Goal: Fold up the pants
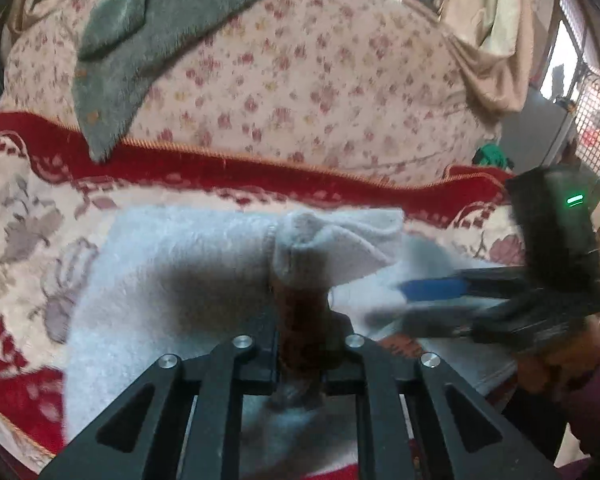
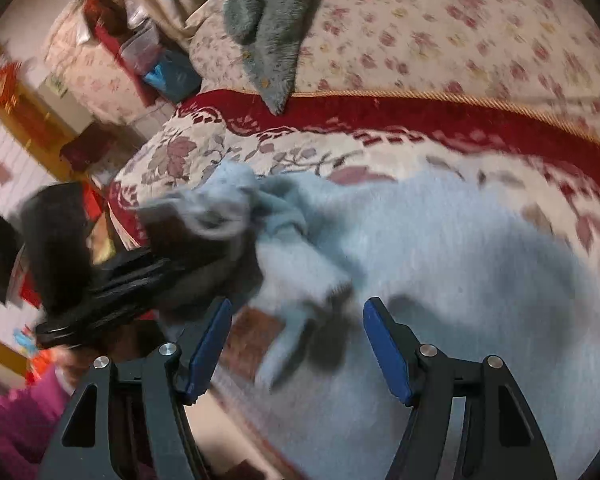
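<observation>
While the left tool (image 1: pixel 300 280) pinches the pants (image 1: pixel 160 280), a grey towel (image 1: pixel 140 40) lies beyond.

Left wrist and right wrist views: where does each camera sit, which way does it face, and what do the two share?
Left wrist: sits on the left gripper, looking forward and down over the light pants towards a floral cover; its jaws are shut on a bunched pants end; the right gripper and a sleeve show.
Right wrist: sits on the right gripper, jaws open above the pants; the left gripper shows at left.
Shared: pants, red-bordered blanket, grey towel.
</observation>
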Demonstrator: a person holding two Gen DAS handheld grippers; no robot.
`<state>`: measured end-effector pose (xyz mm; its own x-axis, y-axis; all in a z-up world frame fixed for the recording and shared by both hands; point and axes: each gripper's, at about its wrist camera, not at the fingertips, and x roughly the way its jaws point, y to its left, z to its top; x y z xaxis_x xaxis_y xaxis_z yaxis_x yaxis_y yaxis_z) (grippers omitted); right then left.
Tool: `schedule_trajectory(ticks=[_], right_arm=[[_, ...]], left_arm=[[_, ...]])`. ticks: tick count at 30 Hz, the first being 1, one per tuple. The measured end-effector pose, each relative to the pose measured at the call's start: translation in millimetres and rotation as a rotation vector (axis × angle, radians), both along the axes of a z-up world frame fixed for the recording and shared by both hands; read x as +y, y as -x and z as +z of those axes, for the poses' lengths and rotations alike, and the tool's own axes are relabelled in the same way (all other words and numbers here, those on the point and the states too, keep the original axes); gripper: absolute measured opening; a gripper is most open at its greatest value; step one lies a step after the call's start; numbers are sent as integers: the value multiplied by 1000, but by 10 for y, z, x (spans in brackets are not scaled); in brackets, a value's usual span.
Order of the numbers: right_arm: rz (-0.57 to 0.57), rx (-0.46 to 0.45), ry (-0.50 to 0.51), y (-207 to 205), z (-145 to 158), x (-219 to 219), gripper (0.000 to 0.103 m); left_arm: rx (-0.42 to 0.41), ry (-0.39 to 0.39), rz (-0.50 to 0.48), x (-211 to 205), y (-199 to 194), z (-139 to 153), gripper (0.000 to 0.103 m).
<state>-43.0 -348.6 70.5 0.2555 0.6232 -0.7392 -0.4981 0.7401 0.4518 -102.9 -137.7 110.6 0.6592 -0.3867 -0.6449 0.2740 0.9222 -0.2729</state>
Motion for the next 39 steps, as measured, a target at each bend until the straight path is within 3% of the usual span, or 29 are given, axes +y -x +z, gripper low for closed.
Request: schedule_trajectory(ticks=[2,3,4,8,10,13,17,20,22,24,26,29,30,31,32,36,39], right_arm=[[53,-18,55,-88,-79,177,71],[77,-30,106,-121,-135,287,64],[99,-46,149,-151,-182,370,41],[128,-125,207,-278,-87,453,31],[85,-166,206,-358,14,381,31],[32,-77,142,-446,-141,198,31],[-138,38,21,-432,-230,-276,47],[-269,15,-36,-357,-62,-720,54],[-271,-9,-25,-300,45,-810,58],[-255,-2,-39,-270,96,-793,60],[-247,8,-51,-256,104,-730,60],[-194,-4,-48,-181,130,-536,60],[-171,-9,-52,-157,165,-451,60],[-154,-14,-59,-147,190,-391,60],[-137,-24,-64,-138,218,-303,60],[-47,-113,25,-92,286,80,60],[-4,-160,164,-119,161,320,60]], left_arm=[[-13,11,7,57,50,111,13],[-13,14,7,66,52,142,13],[-14,15,8,74,63,172,12],[-25,11,24,40,91,218,13],[-31,-5,29,-63,58,171,12],[4,-39,35,-322,-31,-49,12],[20,-96,53,-578,-69,-306,13],[7,-87,44,-661,-69,-326,15],[8,-89,25,-769,-73,-371,24],[7,-124,17,-876,-67,-443,25],[6,-95,18,-846,-22,-430,28],[23,-18,-17,-736,64,-335,46],[36,33,-54,-702,100,-312,81],[40,82,-76,-669,154,-281,99],[11,108,-61,-628,243,-228,99],[-51,49,-31,-611,355,-130,99],[-10,62,-21,-582,278,-207,99]])
